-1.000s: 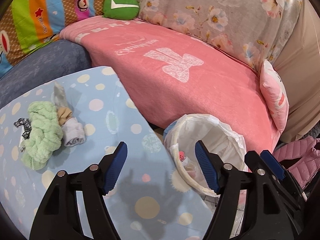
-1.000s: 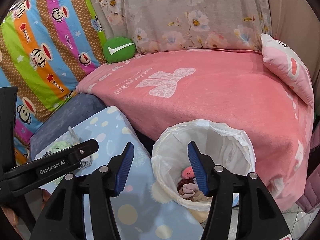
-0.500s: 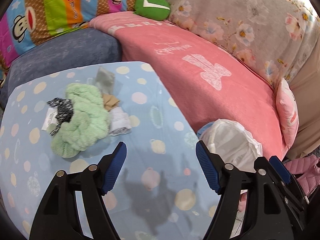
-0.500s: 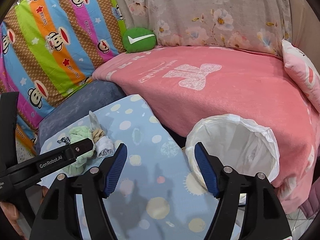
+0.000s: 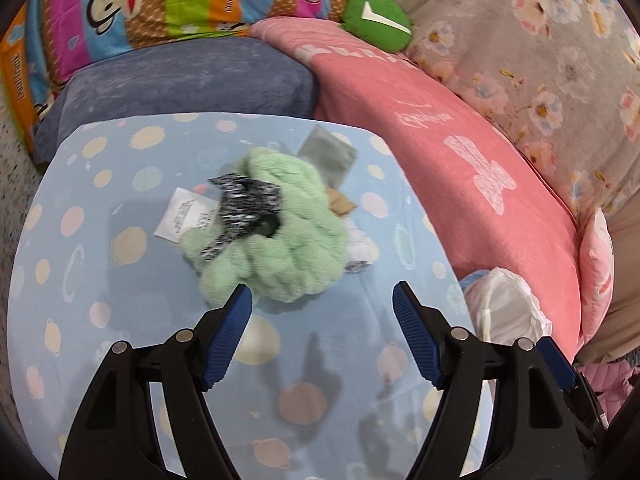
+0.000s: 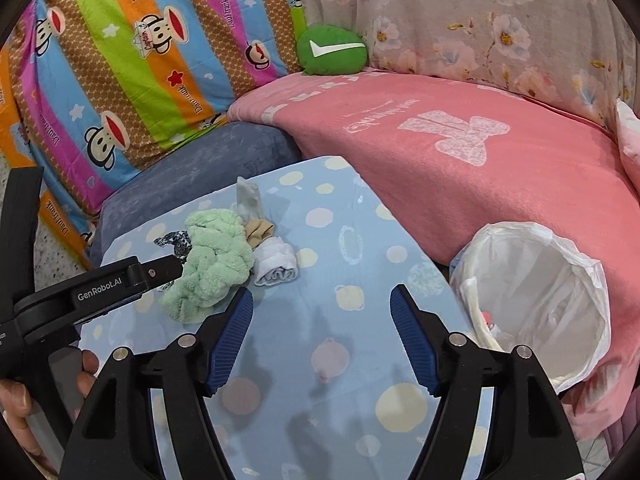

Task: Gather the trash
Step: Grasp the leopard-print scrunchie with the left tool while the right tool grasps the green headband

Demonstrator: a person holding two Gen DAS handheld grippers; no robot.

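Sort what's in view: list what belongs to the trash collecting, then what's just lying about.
Job:
green fluffy cloth
black-and-white scrap
paper slip
white roll
tan wad
clear wrapper
lined bin
left tool
right tool

Lying about:
green cushion
pink blanket

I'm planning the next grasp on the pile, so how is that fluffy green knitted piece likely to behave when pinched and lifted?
The green knitted piece looks thick and plush, so it will probably squash under the fingers and droop. It seems light for its bulk. The black-and-white scrap lies on it and may ride along or slide off. The open left gripper sits just short of it.
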